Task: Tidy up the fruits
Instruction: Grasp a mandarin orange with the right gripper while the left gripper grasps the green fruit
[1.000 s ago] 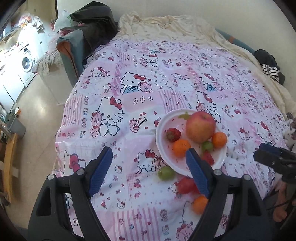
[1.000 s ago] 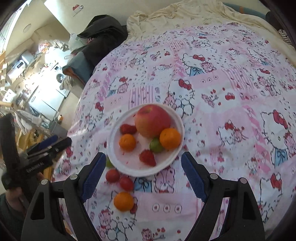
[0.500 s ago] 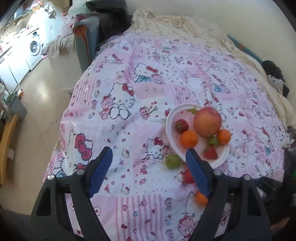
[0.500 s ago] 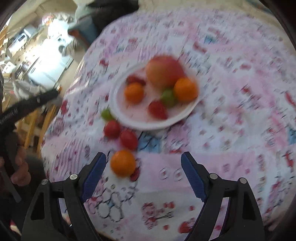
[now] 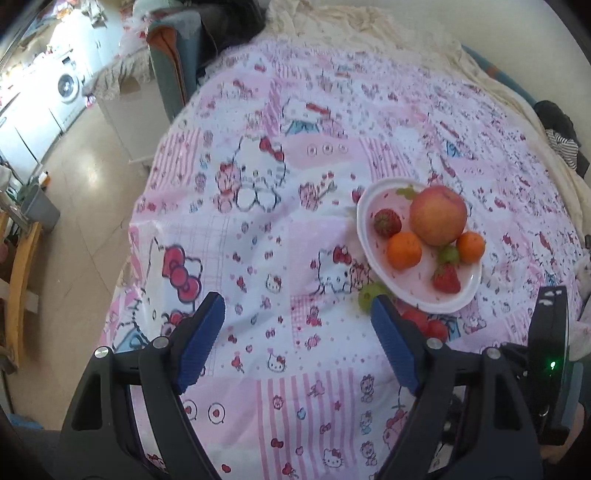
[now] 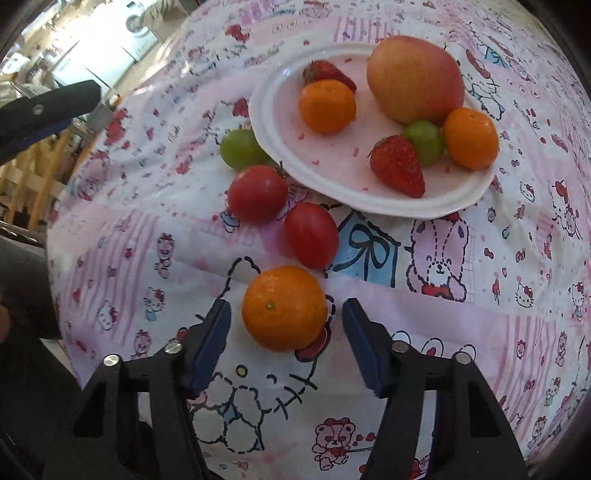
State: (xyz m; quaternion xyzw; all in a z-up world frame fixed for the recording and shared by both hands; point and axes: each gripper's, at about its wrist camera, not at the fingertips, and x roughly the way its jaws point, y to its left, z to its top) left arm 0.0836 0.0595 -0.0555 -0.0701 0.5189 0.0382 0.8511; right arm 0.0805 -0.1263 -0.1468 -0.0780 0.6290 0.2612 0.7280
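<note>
A white plate (image 6: 280,155) (image 5: 364,221) on the pink cartoon-print bedspread holds an apple (image 6: 415,79), two tangerines, two strawberries and a green grape. Beside it on the cloth lie a green grape (image 6: 240,147), two red tomatoes (image 6: 256,194) (image 6: 312,234) and a loose tangerine (image 6: 284,308). My right gripper (image 6: 286,317) is open, its blue fingers on either side of the loose tangerine, not closed on it. My left gripper (image 5: 297,314) is open and empty above the cloth, left of the plate.
The bed's left edge drops to a tiled floor (image 5: 85,192). A blue-grey chair with dark clothes (image 5: 177,62) stands at the bed's far left corner. A wooden frame (image 5: 18,266) stands by the floor at left. Rumpled cream bedding (image 5: 369,33) lies at the back.
My right gripper has dropped low toward the cloth and narrowed around the loose tangerine. My left gripper has drawn back and to the left, away from the plate.
</note>
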